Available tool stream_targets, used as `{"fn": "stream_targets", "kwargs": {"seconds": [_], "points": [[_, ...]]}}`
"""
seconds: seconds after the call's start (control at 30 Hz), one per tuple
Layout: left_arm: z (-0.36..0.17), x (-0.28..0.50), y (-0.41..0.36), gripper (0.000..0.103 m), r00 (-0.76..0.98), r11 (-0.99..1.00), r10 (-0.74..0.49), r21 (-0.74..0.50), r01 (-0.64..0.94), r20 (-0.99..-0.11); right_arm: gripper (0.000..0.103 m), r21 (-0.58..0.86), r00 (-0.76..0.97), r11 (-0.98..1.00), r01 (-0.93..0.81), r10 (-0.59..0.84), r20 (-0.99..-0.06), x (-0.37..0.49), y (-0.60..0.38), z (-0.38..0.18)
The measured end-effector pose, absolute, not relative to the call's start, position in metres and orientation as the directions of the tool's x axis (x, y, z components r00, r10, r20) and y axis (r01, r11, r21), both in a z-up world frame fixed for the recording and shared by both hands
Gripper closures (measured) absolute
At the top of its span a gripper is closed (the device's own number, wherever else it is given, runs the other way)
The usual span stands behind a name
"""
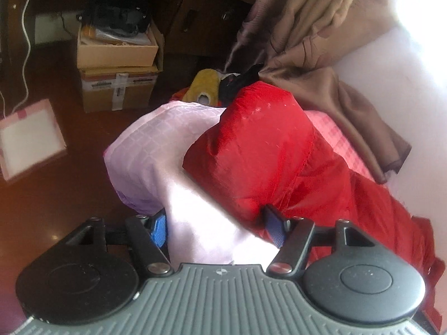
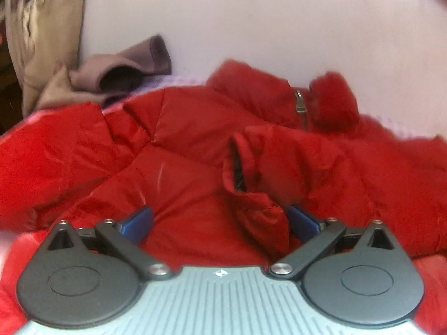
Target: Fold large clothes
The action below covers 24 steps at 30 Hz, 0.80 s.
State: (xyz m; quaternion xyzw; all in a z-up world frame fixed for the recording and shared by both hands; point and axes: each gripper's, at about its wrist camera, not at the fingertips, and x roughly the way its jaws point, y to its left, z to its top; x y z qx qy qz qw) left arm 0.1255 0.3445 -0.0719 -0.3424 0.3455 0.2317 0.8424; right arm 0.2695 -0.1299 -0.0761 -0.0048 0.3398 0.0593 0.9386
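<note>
On a pale pink checked bedsheet [image 1: 156,145] by a white wall lies the puffy red jacket [image 2: 195,150], collar (zip showing) toward the wall. Left gripper [image 1: 216,230] and right gripper [image 2: 220,222] both gape, unclenched.

Each view looks forward and steeply down along its own claw, whose body fills the bottom of the picture. The left wrist view sits close over the bed's [image 1: 156,150] near corner, facing along its edge toward cardboard boxes [image 1: 117,69] on the floor. The right wrist view sits very close over the red jacket [image 2: 195,145], facing the pale wall [image 2: 251,22]. Both views share the jacket and the brown curtain [image 1: 307,22].
</note>
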Motion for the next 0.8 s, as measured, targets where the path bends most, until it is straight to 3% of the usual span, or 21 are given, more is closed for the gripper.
{"fn": "stream_targets", "kwargs": {"seconds": [0.2, 0.43, 0.53, 0.8], "points": [[-0.061, 0.121, 0.339, 0.037, 0.663, 0.726, 0.187, -0.352, -0.59, -0.725, 0.0, 0.193, 0.809, 0.964, -0.181, 0.258, -0.528, 0.227, -0.153, -0.044], [-0.065, 0.113, 0.348, 0.042, 0.699, 0.733, 0.139, -0.402, -0.549, -0.701, 0.0, 0.192, 0.839, 0.934, -0.301, 0.355, -0.413, 0.166, -0.183, -0.005], [-0.061, 0.104, 0.354, 0.032, 0.728, 0.74, 0.124, -0.427, -0.52, -0.674, 0.0, 0.19, 0.834, 0.922, -0.338, 0.387, -0.393, 0.137, -0.197, 0.001], [-0.059, 0.121, 0.362, 0.032, 0.723, 0.764, 0.06, -0.434, -0.477, -0.689, 0.0, 0.222, 0.819, 0.925, -0.309, 0.378, -0.432, 0.09, -0.229, -0.017]]}}
